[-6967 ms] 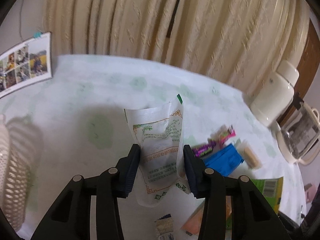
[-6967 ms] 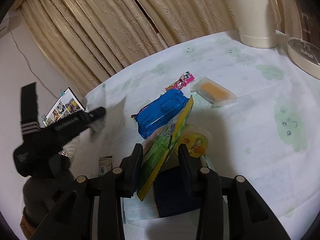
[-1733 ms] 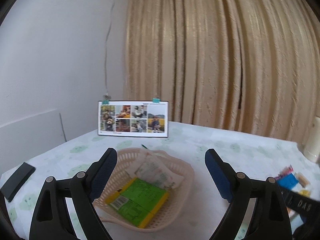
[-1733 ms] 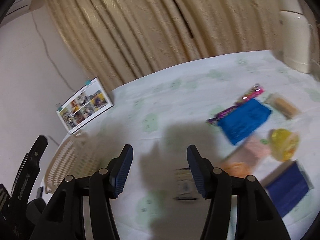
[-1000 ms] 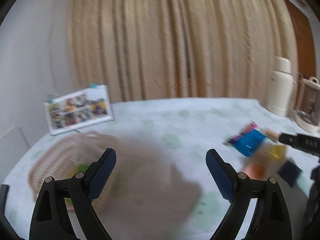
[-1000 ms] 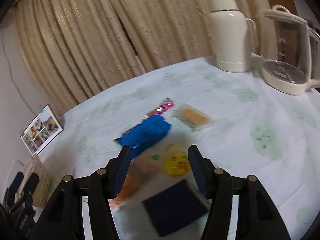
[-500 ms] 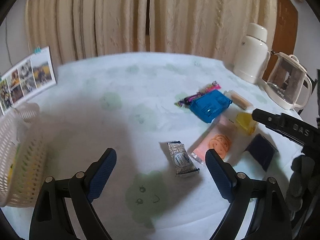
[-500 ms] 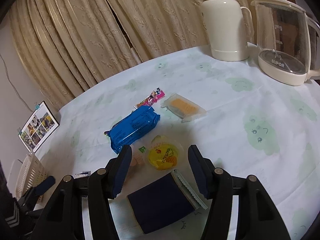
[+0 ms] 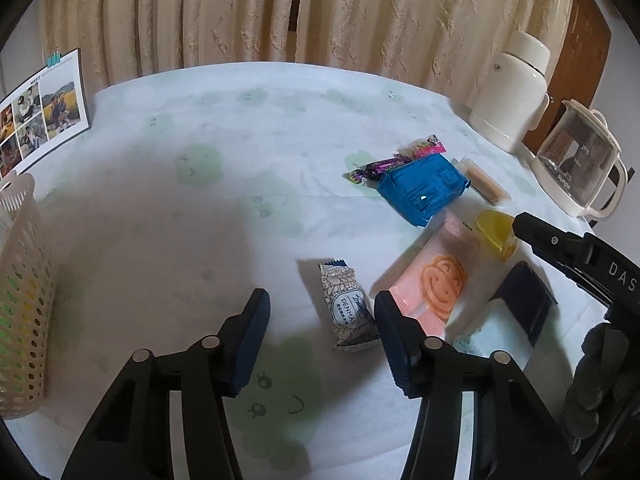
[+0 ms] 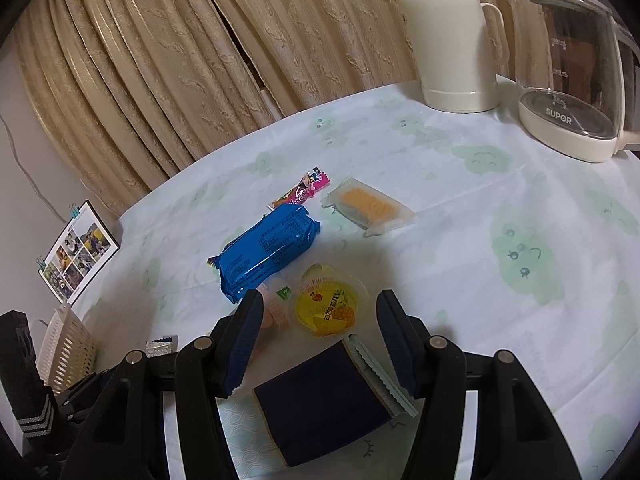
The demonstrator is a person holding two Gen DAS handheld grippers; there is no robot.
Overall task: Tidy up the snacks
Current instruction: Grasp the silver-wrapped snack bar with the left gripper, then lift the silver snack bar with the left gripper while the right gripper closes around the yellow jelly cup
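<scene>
My left gripper (image 9: pixel 320 330) is open, low over the table, with a small silver-and-blue snack bar (image 9: pixel 347 306) lying between its fingers, untouched. A pink smiley packet (image 9: pixel 434 280), a blue packet (image 9: pixel 420 188), a yellow jelly cup (image 9: pixel 496 230) and a dark navy packet (image 9: pixel 524 304) lie to its right. My right gripper (image 10: pixel 316 342) is open above the navy packet (image 10: pixel 320 396), with the jelly cup (image 10: pixel 328 308) just ahead of its fingertips. The cream basket (image 9: pixel 20 280) stands at the left edge.
A white thermos (image 10: pixel 450 40) and a glass kettle (image 10: pixel 572 64) stand at the far right of the table. A photo card (image 9: pixel 36 112) leans at the back left. A clear wafer packet (image 10: pixel 366 206) and a pink candy (image 10: pixel 304 188) lie beyond the blue packet (image 10: pixel 268 248).
Both grippers let go of their packets at the basket earlier. In the last second they swung back over the snack pile and came lower, the left one around the silver bar.
</scene>
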